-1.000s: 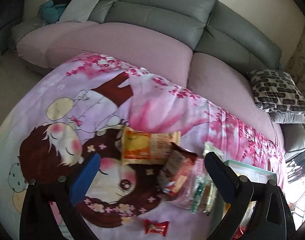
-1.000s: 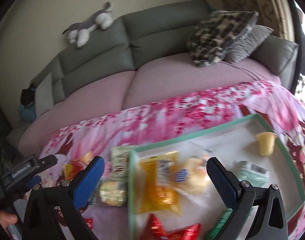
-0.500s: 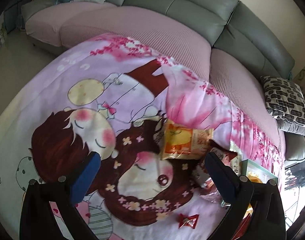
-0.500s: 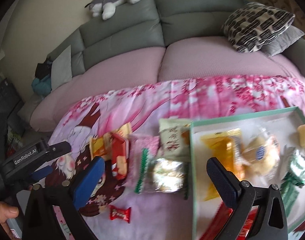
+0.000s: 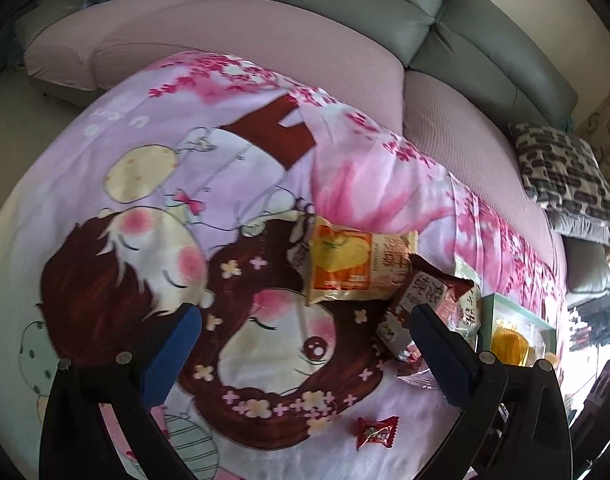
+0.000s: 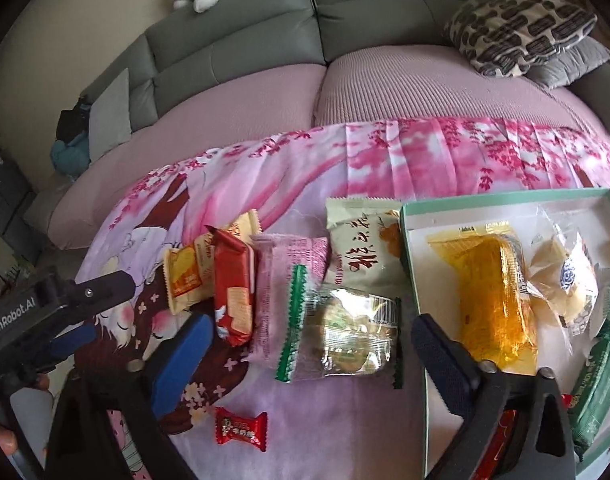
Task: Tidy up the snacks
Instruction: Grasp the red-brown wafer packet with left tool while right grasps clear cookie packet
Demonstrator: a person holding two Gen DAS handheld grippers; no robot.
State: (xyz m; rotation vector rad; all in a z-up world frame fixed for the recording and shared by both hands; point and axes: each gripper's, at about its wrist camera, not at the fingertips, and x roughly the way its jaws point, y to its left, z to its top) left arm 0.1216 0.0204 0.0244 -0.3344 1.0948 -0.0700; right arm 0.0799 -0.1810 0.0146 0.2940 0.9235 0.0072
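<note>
I see a grey leather sofa (image 6: 241, 40) with ribbed pink seat covers behind a glossy pink cartoon-print cloth (image 5: 153, 184) spread flat, on which all snacks lie. At the right sits a shallow white tray (image 6: 517, 202) with a mint-green rim, holding a clear-wrapped yellow cake (image 6: 489, 296), a pale round pastry and green packets. My right gripper (image 6: 309, 364) points down over the loose pile left of the tray; its jaws have just been closing but stand wide, with the clear-wrapped biscuit packet (image 6: 345, 336), edged in green zigzag seals, between the blue pads and not pressed by them. Beside that packet lie a cream pouch (image 6: 365, 256), a crinkled pink pouch (image 6: 289, 256), a red rectangular wafer pack (image 6: 233, 284) and an orange-yellow sachet (image 6: 185, 276). My left gripper (image 5: 301, 344) hangs wide and empty over the printed cloth, the sachet just beyond it. A small red twist-wrapped candy (image 6: 241, 428) lies alone, nearest me.
</note>
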